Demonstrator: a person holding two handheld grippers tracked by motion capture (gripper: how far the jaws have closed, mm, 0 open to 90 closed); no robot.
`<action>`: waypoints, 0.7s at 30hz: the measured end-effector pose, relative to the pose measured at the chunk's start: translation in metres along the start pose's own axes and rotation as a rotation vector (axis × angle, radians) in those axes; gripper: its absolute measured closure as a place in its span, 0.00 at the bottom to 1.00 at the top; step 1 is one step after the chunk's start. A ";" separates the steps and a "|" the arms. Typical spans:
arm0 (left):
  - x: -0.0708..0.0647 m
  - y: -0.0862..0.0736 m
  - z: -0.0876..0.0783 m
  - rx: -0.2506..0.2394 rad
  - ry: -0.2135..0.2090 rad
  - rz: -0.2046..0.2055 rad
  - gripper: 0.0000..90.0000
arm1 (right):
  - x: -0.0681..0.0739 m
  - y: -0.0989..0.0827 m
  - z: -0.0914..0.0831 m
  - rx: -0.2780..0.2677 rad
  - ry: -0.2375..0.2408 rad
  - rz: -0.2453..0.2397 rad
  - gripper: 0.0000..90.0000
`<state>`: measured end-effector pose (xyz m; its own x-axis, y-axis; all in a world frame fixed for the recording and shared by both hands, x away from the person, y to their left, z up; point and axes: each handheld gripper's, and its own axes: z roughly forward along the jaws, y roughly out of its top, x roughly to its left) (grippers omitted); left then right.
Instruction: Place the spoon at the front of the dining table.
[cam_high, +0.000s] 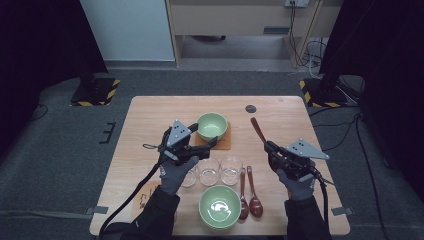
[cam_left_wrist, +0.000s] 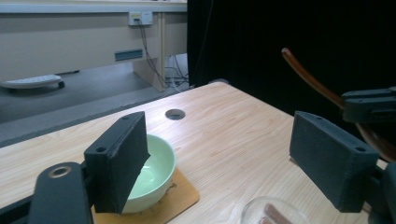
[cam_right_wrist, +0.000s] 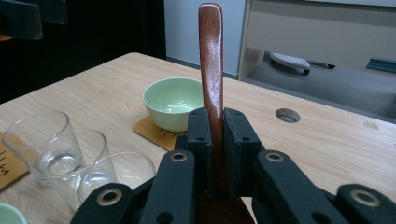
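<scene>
While clamped, spoon (cam_right_wrist: 211, 65) handle-up.

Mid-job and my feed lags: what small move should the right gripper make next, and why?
Probably carry the wooden spoon toward the green bowl on its coaster. The right gripper is shut on the spoon, the bowl looks empty, and the left gripper is open beside it.

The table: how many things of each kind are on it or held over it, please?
Green bowls: 2, one on the coaster, one near the front edge
Clear glasses: 3
Brown wooden spoons: 3, two lying, one in the right gripper
Wooden coasters: 2
Total: 10
</scene>
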<state>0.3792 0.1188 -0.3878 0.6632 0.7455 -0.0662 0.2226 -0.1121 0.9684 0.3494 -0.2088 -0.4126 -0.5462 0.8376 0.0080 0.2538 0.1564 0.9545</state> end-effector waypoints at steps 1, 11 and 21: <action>-0.001 0.000 0.001 -0.001 -0.001 0.004 0.21 | 0.000 0.000 0.000 -0.001 0.001 0.000 0.91; -0.011 0.002 0.014 -0.008 -0.031 0.001 0.21 | 0.001 -0.002 0.000 -0.006 0.011 0.001 0.91; -0.019 0.005 0.024 -0.004 -0.048 0.004 0.22 | 0.003 -0.004 -0.001 0.000 0.020 0.001 0.91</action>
<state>0.3850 0.0885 -0.3878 0.6973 0.7130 -0.0734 0.2171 -0.1124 0.9697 0.3466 -0.2076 -0.4162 -0.5622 0.8269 0.0146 0.2539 0.1558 0.9546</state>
